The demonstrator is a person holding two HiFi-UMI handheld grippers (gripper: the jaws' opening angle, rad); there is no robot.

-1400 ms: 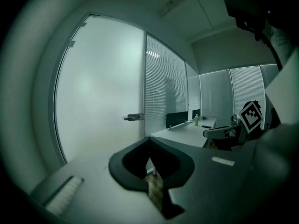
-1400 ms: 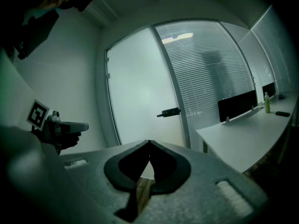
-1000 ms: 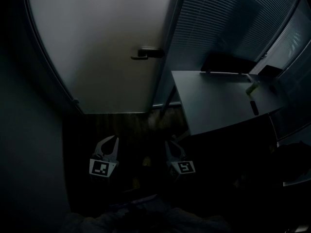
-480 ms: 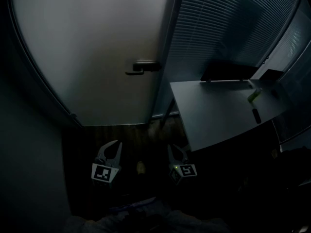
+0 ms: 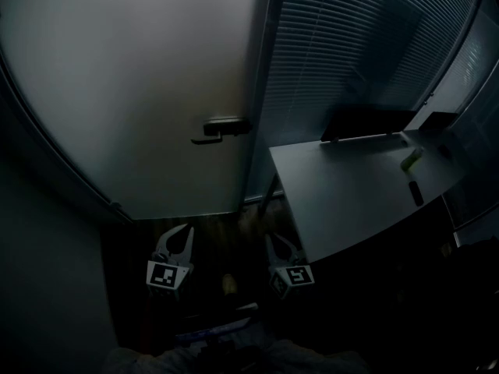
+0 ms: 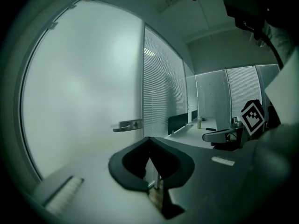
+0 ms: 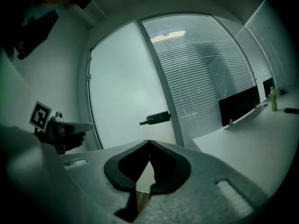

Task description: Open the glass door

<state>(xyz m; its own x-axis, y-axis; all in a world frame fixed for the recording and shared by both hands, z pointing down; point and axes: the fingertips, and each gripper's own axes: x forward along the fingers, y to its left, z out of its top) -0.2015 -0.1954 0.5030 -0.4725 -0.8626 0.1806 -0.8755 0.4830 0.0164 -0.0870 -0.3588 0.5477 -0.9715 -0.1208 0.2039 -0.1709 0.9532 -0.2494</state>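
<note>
A frosted glass door fills the upper left of the head view, with a dark lever handle at its right edge. The handle also shows ahead in the left gripper view, and the handle in the right gripper view. My left gripper hangs low in front of the door's bottom edge, its jaws shut and empty. My right gripper is beside it, also shut with nothing held. Both are well short of the handle and below it.
A white desk juts in at the right, close to my right gripper, carrying a dark screen, a green bottle and a small dark object. A glass wall with blinds stands right of the door. The floor is wooden and dim.
The door and its handle have grown larger and slid lower in the head view as I moved toward them. Both grippers came forward together, still shut.
</note>
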